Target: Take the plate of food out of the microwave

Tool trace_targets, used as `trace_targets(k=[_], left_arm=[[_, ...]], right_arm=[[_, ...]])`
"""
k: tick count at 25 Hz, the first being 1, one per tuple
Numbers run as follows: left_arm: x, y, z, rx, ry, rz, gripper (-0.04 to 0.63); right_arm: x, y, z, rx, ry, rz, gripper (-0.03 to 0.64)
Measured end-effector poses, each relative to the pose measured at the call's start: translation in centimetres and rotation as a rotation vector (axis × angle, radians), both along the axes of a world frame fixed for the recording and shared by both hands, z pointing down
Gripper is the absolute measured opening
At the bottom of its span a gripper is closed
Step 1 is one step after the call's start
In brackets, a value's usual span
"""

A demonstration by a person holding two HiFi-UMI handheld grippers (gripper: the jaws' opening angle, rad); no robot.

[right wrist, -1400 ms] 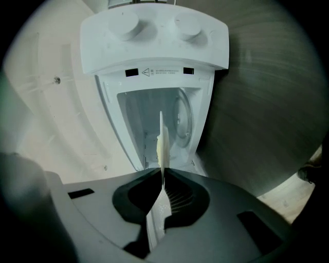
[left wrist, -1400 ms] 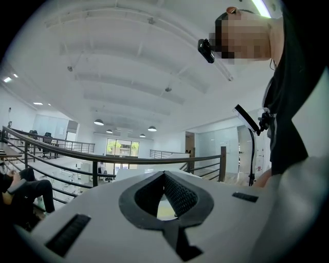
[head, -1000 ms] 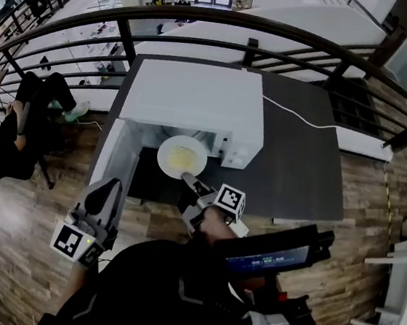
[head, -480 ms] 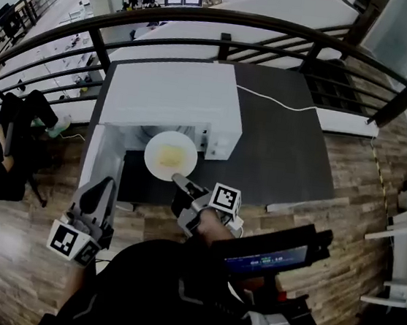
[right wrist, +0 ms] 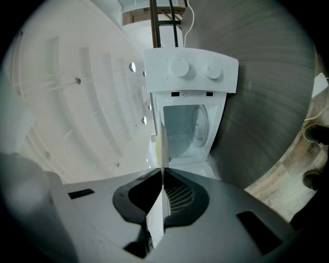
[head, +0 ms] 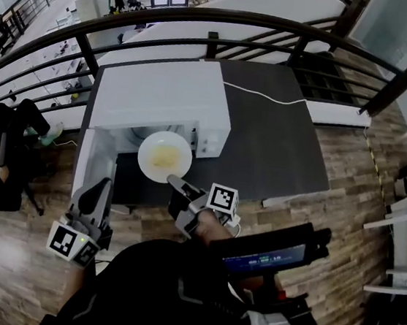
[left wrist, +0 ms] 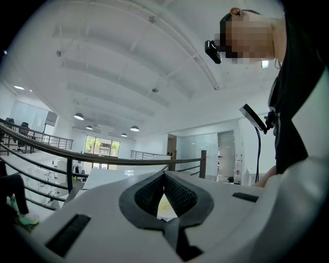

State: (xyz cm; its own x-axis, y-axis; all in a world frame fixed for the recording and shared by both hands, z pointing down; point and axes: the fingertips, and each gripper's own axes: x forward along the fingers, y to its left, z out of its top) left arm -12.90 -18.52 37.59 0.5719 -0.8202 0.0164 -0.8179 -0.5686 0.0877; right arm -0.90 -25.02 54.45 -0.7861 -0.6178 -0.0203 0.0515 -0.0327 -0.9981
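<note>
The white plate [head: 164,156] with yellow food on it hangs level just in front of the open white microwave [head: 160,94]. My right gripper [head: 175,185] is shut on the plate's near rim. In the right gripper view the plate [right wrist: 77,102] runs edge-on between the pads of that gripper [right wrist: 162,172], and beyond it the microwave's cavity [right wrist: 187,128] stands bare under its two knobs. My left gripper [head: 93,207] hangs low at the left, below the door, with nothing in it. Seen in its own view, the left gripper [left wrist: 164,174] has its jaws together.
The microwave's door [head: 89,162] is swung open to the left. The microwave stands on a dark table [head: 278,152], and a white cord [head: 263,95] runs off behind it. A black railing [head: 206,19] curves past the table's far side. A person sits at far left [head: 3,148].
My right gripper has drawn back toward me with the plate, which now sits further out of the microwave's opening. The left gripper has hardly moved.
</note>
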Motion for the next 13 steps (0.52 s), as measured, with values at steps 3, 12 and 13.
trace_targets(k=[3,12,13], left_arm=[[0.3,0.1,0.3,-0.005,-0.003,0.004,0.003],[1.8,0.0,-1.5,0.036,0.088,0.047,0.003],[2.2,0.1,-2.0,0.047,0.109,0.057,0.003]], right_arm=[[0.3,0.3,-0.1,0.000,-0.003,-0.002,0.015],[0.9,0.4,-0.3,0.008,0.004,0.002,0.015],[1.0,0.5,-0.2,0.007,0.006,0.002,0.014]])
